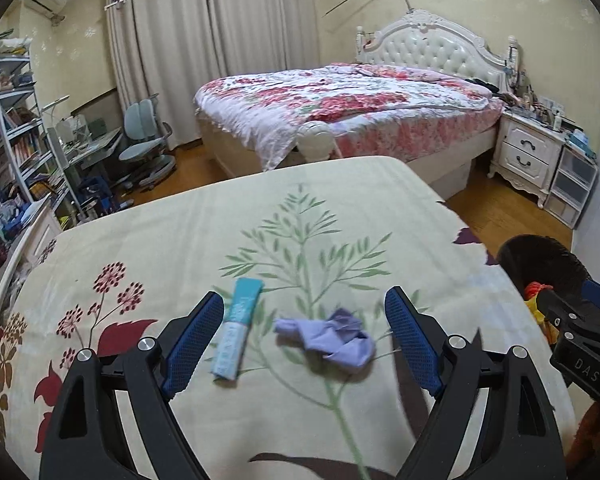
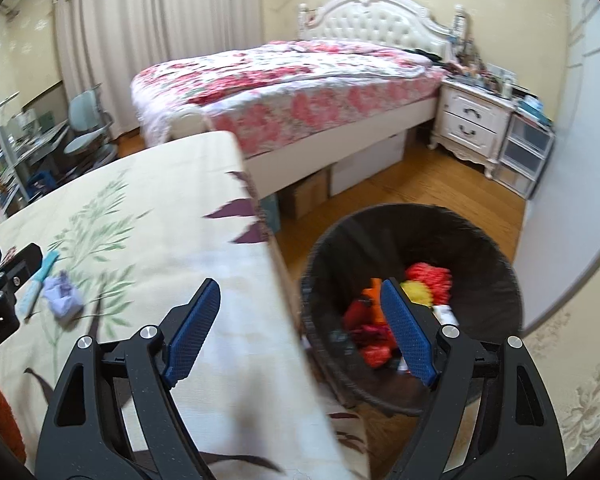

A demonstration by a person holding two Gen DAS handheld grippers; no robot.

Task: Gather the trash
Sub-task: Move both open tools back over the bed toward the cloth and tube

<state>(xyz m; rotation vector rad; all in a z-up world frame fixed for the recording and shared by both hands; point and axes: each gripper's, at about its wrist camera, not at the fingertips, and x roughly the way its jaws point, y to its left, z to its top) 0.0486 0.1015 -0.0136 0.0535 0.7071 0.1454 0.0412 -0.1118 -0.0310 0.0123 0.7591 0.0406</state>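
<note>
only legible bit is "DAS" in pale letters on the black plastic gripper body, teal and white tube's print too blurry

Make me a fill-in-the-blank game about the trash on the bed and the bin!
1. The crumpled cloth on the bedspread is ____ in colour.
2. The left gripper has its jaws ____, with nothing held.
3. Beside the cloth lies a long teal ____.
4. The dark bin stands on the ____ next to the bed, in front of the right gripper.

Missing words: purple; open; packet; floor
</note>
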